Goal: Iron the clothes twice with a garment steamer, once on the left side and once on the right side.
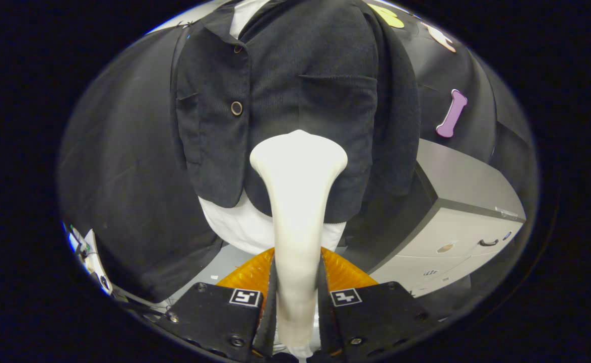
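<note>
My gripper (298, 297) is shut on the handle of a white garment steamer (298, 201), which runs up from between the fingers. Its wide head (299, 154) stands in front of a black jacket (285, 85), over the lower middle of the jacket's right front panel, just below a chest pocket (338, 96). Whether the head touches the cloth I cannot tell. The jacket hangs on a white mannequin torso (240, 227), with two buttons on the left panel (236, 107).
A grey cabinet (456, 212) with drawers stands to the right of the mannequin. Black cloth covers the wall behind and to the left (124, 176). Some cables and small gear lie low on the left (91, 262).
</note>
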### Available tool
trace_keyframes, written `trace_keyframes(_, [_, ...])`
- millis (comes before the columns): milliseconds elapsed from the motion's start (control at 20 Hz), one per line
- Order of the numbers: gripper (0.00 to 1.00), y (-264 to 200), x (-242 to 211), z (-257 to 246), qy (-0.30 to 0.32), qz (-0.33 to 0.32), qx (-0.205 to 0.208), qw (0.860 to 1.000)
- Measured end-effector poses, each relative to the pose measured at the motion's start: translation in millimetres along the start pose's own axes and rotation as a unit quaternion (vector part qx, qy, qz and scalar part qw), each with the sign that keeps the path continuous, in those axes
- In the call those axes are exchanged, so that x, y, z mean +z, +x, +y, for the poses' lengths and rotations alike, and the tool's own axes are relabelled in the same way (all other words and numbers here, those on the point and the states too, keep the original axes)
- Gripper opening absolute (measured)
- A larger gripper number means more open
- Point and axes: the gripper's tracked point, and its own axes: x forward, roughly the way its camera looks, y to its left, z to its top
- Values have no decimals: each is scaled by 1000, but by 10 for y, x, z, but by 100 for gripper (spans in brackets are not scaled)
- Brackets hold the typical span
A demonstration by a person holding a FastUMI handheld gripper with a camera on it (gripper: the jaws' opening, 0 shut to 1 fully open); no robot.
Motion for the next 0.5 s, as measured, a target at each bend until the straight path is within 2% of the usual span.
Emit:
trace_keyframes(250, [37,-273,270,21,-1,-35,3,999])
trace_keyframes(500, [37,-701,765,181,-12,-93,16,995])
